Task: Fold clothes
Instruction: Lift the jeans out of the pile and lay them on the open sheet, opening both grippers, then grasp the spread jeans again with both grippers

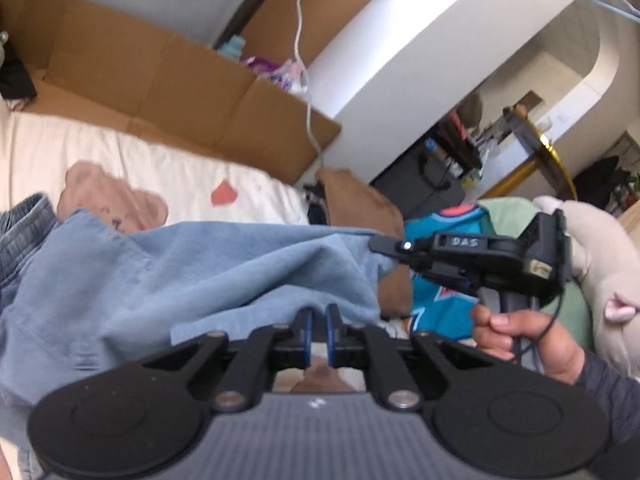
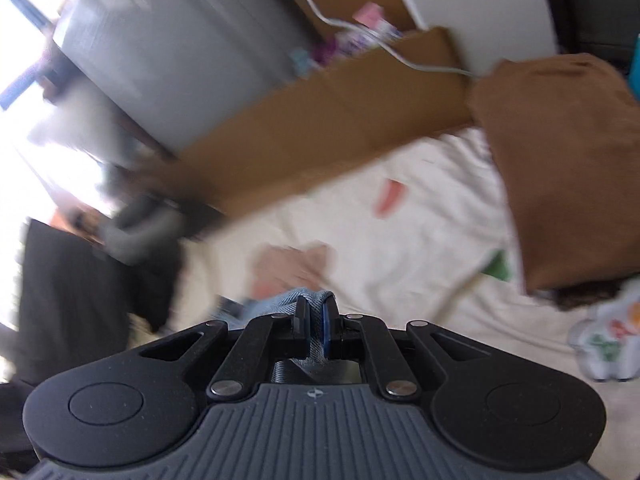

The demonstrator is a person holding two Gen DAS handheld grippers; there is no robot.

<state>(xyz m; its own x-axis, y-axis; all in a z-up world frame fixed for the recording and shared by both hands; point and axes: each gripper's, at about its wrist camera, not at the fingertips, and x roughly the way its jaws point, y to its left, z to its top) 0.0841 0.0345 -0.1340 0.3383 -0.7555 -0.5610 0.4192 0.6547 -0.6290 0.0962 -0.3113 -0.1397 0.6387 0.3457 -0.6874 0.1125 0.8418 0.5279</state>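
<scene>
Cardboard box [image 1: 192, 80] holding colourful packets, left claw [image 1: 318, 318] and right claw [image 2: 316, 320] each clamping blue garment [image 1: 180, 276].

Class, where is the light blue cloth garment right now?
In the left wrist view, the light blue cloth garment hangs pinched between both grippers above the cream printed bedsheet.

left tool [image 1: 318, 316] pinching blue garment [image 1: 160, 276] | right tool [image 1: 384, 245] gripping its corner

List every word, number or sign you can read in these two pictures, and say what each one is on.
"DAS" (possibly "0AS"): white lettering on the black body of the right gripper, seen in the left wrist view.
Small white logo mark on the grey grip: no letters.
Print on the cream bedsheet: pictures only.
Colourful packets in the cardboard box: blurred.
</scene>
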